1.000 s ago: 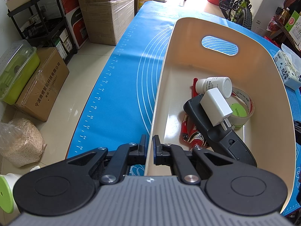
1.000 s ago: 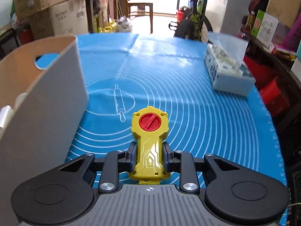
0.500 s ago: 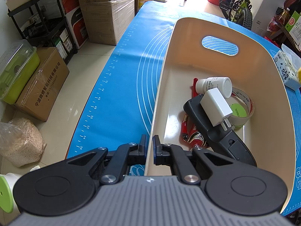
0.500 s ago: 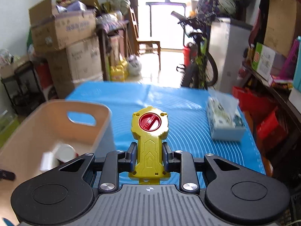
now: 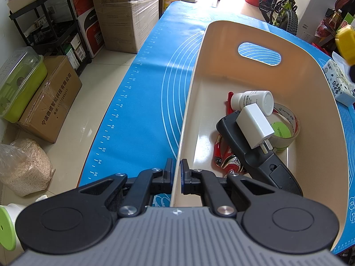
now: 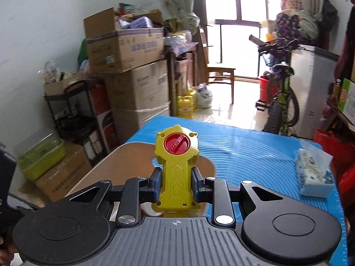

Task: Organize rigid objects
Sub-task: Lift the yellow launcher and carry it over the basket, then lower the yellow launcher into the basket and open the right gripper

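My left gripper (image 5: 175, 176) is shut on the near rim of the cream bin (image 5: 310, 93), one finger on each side of the wall. In the bin lie a white bottle (image 5: 253, 99), a white charger (image 5: 255, 125), a black device (image 5: 261, 161), a red toy car (image 5: 224, 155) and a tape roll (image 5: 286, 128). My right gripper (image 6: 175, 182) is shut on a yellow toy launcher with a red knob (image 6: 176, 161), held in the air above the bin (image 6: 111, 168). The launcher shows blurred at the right edge of the left wrist view (image 5: 345, 42).
The bin stands on a blue mat (image 5: 142, 102) on the table. A tissue pack (image 6: 314, 177) lies on the mat to the right. Cardboard boxes (image 6: 126, 51), a black shelf (image 5: 55, 22) and a bicycle (image 6: 281, 102) stand on the floor around the table.
My right gripper has lifted the yellow launcher off the mat and carried it up and left, over the bin. My left gripper has stayed shut on the bin's rim.
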`<state>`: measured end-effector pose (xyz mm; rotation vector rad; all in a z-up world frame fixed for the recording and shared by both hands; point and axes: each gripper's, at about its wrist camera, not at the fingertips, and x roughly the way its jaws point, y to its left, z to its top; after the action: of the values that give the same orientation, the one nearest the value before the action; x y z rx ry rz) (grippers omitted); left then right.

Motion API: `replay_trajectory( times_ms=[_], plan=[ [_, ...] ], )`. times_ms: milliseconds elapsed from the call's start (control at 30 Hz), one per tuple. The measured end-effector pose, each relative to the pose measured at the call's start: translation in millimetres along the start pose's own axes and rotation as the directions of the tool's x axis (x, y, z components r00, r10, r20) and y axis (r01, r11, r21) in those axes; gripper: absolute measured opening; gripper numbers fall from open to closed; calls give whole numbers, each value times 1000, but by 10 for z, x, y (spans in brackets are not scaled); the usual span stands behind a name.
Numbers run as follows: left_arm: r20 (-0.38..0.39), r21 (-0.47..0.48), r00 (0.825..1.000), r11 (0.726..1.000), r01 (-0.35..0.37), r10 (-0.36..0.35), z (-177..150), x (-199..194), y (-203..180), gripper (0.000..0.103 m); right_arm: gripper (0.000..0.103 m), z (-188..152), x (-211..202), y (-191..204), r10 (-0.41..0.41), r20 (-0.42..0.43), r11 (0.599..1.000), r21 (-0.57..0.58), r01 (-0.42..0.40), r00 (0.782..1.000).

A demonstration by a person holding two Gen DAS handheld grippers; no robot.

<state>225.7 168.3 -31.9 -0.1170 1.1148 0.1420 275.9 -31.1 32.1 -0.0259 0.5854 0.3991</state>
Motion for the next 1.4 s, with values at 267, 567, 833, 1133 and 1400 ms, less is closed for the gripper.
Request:
replay_trajectory(
  times_ms=[267,567,833,1133,1400],
  plan=[
    [0,0,1000,1000,0,0,0,0,-1,8,36,-185,233,347,66,-95,997,-37,-70,993],
    [0,1,1000,1000,-4,4,0,-3,2,8,36,-422,484,515,75,-242,993,-66,-93,967],
    [0,1,1000,1000,-8,8,0,-12,21,8,36,-554,537,482,75,-297,995,-46,-92,952],
    [3,0,1000,1000,-13,13,-3,-17,21,9,63,-429,292,418,87,-225,995,-19,-94,970],
    [80,4,996,1000,-25,25,-5,-274,-27,29,79,-308,-57,258,39,-148,999,24,-35,988]
  ],
)
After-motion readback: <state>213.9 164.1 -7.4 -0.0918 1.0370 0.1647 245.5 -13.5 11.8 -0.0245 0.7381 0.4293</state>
